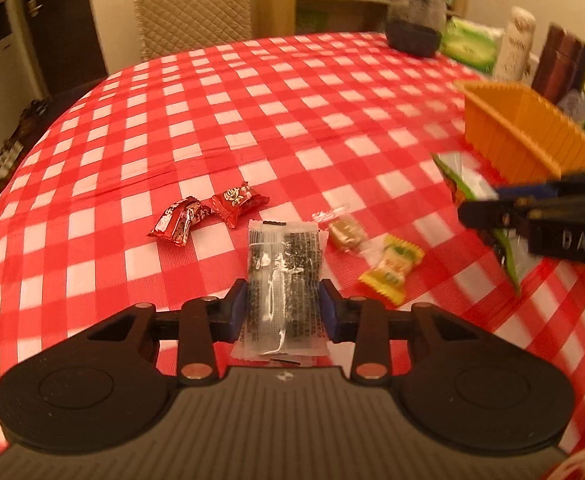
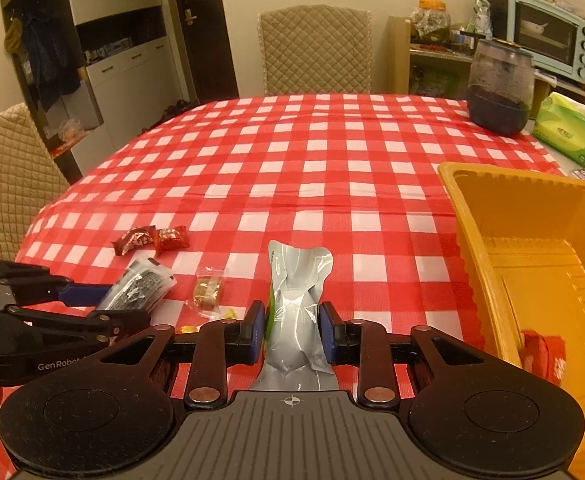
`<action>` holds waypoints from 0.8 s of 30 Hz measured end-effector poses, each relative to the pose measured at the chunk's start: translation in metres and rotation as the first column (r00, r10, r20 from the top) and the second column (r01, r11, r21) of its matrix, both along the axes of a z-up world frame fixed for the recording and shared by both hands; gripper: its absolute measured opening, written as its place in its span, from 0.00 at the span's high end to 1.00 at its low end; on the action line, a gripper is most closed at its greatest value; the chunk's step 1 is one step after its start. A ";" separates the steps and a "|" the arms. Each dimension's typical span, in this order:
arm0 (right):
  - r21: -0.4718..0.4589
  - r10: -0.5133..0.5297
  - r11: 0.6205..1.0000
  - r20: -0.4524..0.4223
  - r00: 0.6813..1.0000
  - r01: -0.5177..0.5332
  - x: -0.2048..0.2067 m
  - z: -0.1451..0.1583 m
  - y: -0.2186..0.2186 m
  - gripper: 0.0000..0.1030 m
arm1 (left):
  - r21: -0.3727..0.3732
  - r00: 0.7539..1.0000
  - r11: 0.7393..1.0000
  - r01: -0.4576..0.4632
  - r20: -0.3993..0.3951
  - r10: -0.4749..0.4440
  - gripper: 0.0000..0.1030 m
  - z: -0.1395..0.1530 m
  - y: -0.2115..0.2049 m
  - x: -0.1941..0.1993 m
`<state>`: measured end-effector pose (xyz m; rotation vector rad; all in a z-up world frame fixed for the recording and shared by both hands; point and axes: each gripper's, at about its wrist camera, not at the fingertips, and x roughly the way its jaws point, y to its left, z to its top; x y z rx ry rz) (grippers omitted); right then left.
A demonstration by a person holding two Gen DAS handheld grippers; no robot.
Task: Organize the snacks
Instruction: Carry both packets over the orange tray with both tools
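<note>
My left gripper is shut on a clear-and-black snack packet, its blue pads pressing both long sides just above the red checked tablecloth. My right gripper is shut on a silver pouch with a green edge, held upright left of the orange bin. Red packets lie inside the bin. On the cloth lie two red candies, a brown candy in clear wrap and a yellow candy. The right gripper with its pouch shows at the right edge of the left wrist view.
A dark jar and a green tissue pack stand at the table's far right, with boxes and bottles behind the bin. Quilted chairs stand at the far and left sides.
</note>
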<state>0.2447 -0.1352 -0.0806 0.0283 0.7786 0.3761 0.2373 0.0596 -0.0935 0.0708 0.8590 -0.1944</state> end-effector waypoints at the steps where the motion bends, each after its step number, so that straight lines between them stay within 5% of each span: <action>1: 0.004 -0.005 1.000 0.001 1.000 0.005 -0.003 0.002 -0.002 0.71 | -0.011 1.000 1.000 -0.014 0.005 0.014 0.67 0.003 -0.001 -0.004; 11: 0.042 -0.048 0.998 0.017 0.999 0.048 -0.048 0.035 -0.024 0.71 | -0.086 0.995 0.992 -0.094 0.025 0.096 0.67 0.043 -0.020 -0.051; 24: 0.073 -0.108 0.992 0.068 0.992 0.103 -0.104 0.077 -0.056 0.71 | -0.131 0.995 0.989 -0.069 0.064 0.078 0.67 0.085 -0.064 -0.105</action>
